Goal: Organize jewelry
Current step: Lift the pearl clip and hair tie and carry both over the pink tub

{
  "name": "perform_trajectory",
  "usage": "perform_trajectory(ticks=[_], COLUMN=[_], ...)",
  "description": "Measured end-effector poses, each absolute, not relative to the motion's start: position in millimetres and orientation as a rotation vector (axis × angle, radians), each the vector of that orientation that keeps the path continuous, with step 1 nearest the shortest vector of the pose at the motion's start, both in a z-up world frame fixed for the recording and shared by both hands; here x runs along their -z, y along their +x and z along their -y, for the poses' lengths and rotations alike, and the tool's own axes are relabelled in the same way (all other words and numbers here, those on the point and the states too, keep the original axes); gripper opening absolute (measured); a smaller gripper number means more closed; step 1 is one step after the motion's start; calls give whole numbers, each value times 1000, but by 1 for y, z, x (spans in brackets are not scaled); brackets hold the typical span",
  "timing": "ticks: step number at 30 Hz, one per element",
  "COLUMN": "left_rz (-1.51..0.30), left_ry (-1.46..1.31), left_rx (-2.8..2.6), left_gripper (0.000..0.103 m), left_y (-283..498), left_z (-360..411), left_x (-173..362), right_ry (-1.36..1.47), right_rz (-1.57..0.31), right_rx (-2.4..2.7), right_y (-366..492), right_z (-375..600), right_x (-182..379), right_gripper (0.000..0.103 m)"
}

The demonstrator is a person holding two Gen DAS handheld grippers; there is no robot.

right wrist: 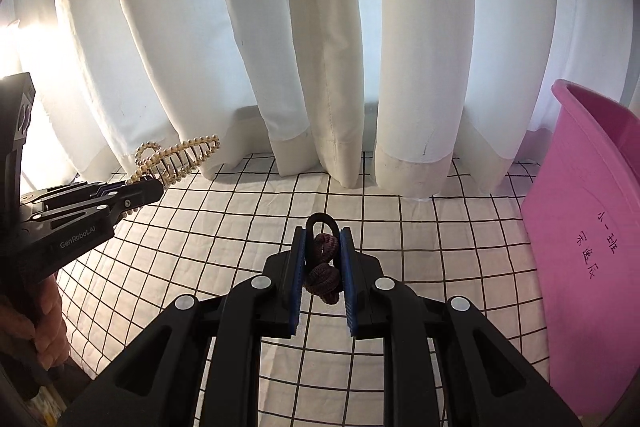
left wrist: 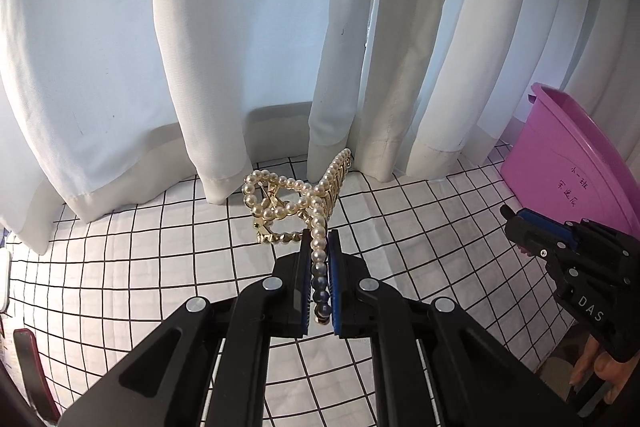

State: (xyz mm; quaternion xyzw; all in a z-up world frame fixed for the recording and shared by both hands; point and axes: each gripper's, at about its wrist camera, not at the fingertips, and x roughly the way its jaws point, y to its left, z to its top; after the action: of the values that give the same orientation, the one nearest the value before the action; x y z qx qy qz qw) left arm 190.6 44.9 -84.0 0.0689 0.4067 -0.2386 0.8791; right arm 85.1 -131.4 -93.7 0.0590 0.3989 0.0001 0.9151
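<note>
A: Item one?
B: Left gripper (left wrist: pixel 320 247). Its fingers (left wrist: pixel 335 279) are clenched on a pearl hair claw (left wrist: pixel 296 203), gold-toned metal set with rows of pale beads. One beaded arm runs down between the blue pads; the rest of the claw stands out past the tips, lifted above the surface (left wrist: pixel 160 267). The right wrist view shows the same claw (right wrist: pixel 176 157) projecting from the left gripper (right wrist: pixel 156 189) at the left edge, held clear of the cloth.

A: Item two?
B: Right gripper (right wrist: pixel 322 247). Its fingers (right wrist: pixel 347 267) are pressed in on a dark maroon braided hair tie (right wrist: pixel 324 267), bunched into knots between the pads, with a black loop (right wrist: pixel 321 223) showing just at the fingertips. It is also off the surface (right wrist: pixel 400 247). In the left wrist view the right gripper (left wrist: pixel 516 223) enters from the right edge; what it holds cannot be seen from there.

A: Setting?
B: White cloth with a black grid covers the surface. White curtains (right wrist: pixel 320 47) hang along the far edge, hems touching the cloth. A pink plastic bin (right wrist: pixel 592 227) with handwritten characters on its side stands at the right, beside the curtains.
</note>
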Motion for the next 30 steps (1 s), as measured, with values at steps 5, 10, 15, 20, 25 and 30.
perform_trajectory(ticks=[5, 10, 15, 20, 25, 30], left_rz=[-814, -779, -764, -723, -712, -739], left_ry=[165, 183, 197, 206, 207, 207], left_rx=[550, 632, 704, 767, 826, 862], left_gripper=[8, 8, 8, 8, 8, 8], left_y=[177, 158, 142, 122, 104, 89], left_z=[-35, -13, 25, 74, 137, 206], left_x=[64, 50, 40, 22, 8, 3], right_ry=[112, 110, 113, 125, 146, 186], right_rz=[-780, -747, -708, -679, -662, -666], right_rx=[40, 103, 166, 224, 269, 298], right_y=[70, 49, 19, -9, -35, -57], right_z=[138, 155, 184, 231, 293, 357], right_x=[63, 42, 24, 9, -5, -8], right_gripper=[17, 17, 17, 17, 17, 17])
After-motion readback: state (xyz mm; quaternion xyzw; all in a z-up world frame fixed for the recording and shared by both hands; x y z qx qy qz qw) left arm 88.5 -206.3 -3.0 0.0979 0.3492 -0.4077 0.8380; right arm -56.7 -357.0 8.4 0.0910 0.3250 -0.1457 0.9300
